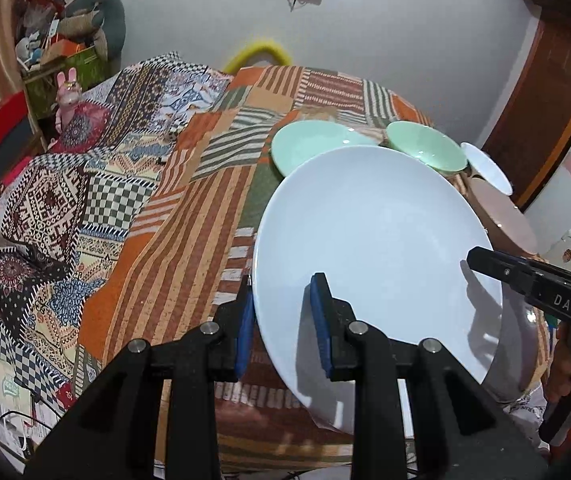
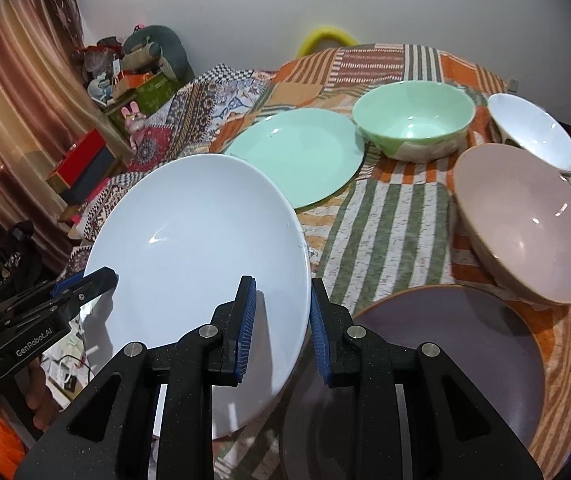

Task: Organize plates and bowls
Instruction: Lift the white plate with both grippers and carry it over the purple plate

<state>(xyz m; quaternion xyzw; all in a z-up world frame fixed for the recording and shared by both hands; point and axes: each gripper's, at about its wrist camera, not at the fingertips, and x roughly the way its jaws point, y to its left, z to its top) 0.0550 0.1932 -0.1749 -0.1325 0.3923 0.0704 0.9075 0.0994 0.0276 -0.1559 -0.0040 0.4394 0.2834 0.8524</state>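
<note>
both grippers hold the white plate (image 2: 189,248) by opposite rims, lifted and tilted over the near-left edge of the table (image 2: 385,216). the left gripper (image 1: 283,312) has its blue pads straddling the plate's left rim, one pad above and one below, closed on it. the right gripper (image 2: 281,320) does the same on the right rim, pads either side of the edge. two-sided hold likely because the plate is wide, glossy and would slip or swing from one pinch. the tilt leaves its right edge over the grey plate (image 2: 445,360), which lies flat at the near edge; probably the stacking target, since it is closest. a green plate (image 2: 301,152) lies flat mid-table, touching nothing. behind it, toward the far edge, a green bowl (image 2: 413,120) stands upright. a pink bowl (image 2: 525,224) leans tilted near the right edge, with a white bowl (image 2: 533,132) tilted just behind it. bowls grouped right, plates left and near. cloth is patchwork, uneven; may rock a stack.
</note>
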